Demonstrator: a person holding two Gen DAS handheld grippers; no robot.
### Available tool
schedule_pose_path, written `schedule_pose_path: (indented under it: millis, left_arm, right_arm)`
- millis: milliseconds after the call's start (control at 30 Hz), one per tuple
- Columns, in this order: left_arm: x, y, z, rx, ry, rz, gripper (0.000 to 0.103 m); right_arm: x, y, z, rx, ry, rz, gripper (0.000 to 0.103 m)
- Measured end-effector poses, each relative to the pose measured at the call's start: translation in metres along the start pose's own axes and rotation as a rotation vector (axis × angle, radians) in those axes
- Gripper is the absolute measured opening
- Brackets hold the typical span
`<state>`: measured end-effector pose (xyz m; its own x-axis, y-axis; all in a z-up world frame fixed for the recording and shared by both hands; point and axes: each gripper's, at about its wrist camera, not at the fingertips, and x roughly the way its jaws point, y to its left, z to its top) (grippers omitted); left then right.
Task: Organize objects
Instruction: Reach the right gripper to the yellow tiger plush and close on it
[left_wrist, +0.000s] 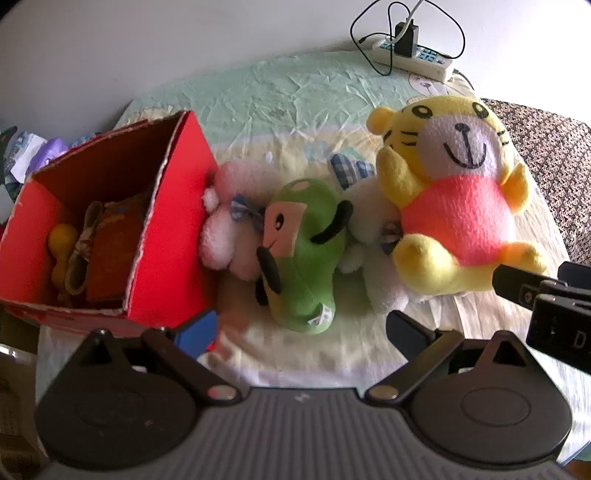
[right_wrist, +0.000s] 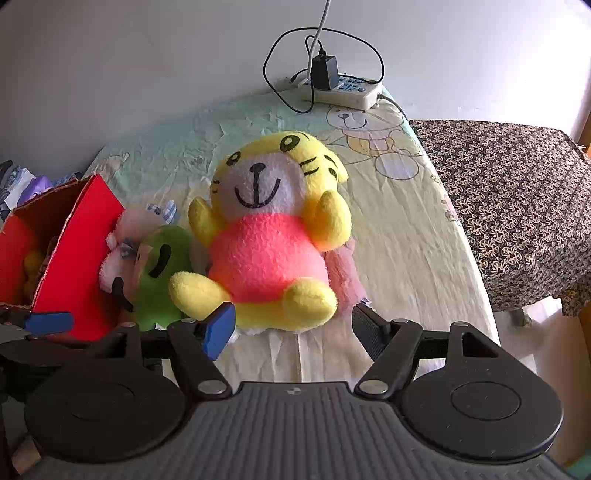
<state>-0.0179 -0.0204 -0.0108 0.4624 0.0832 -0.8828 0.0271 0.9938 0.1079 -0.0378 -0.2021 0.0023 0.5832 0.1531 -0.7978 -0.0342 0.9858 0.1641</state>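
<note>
The red box (left_wrist: 155, 236) is sitting open-topped at one side of the cartoon-print sheet (left_wrist: 280, 99), and everything else is lying relative to it. Inside the box, a yellow toy (left_wrist: 61, 247) and a brown-orange bundle (left_wrist: 110, 254) are showing, though shadow is making them hard to identify, and the box's near wall is hiding their lower parts.

Pressing against the box's outer wall, a pink plush (left_wrist: 225, 236) is lying half buried; only its fluffy body and a checked bow are showing. Just beyond it from the box, a green plush (left_wrist: 306, 251) is lying on its side, overlapping a white plush (left_wrist: 373, 258) whose shape is mostly covered. Farthest from the box, the yellow tiger plush (right_wrist: 269, 236) in a pink shirt is lying on its back, facing upward, and is partly covering another pale pink plush (right_wrist: 343, 273) beneath it.

The left gripper (left_wrist: 301, 328) is hovering near the box's near corner with its jaws spread wide and nothing between them, in front of the green plush. The right gripper (right_wrist: 293, 325) is likewise standing apart and empty, its fingers framing the tiger's feet without visibly touching them; in the left view its body is being cut off by the frame edge.

Far from the box, by the wall, a power strip (right_wrist: 341, 90) with a black adapter (right_wrist: 323, 72) is resting on the sheet.
</note>
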Motion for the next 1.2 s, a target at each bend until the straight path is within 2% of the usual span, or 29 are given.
schedule_pose_path:
  millis: [1200]
  left_arm:
    - [0.007, -0.006, 0.006, 0.027, 0.004, 0.005, 0.099]
  right_arm:
    - [0.006, -0.006, 0.011, 0.02, 0.008, 0.002, 0.072]
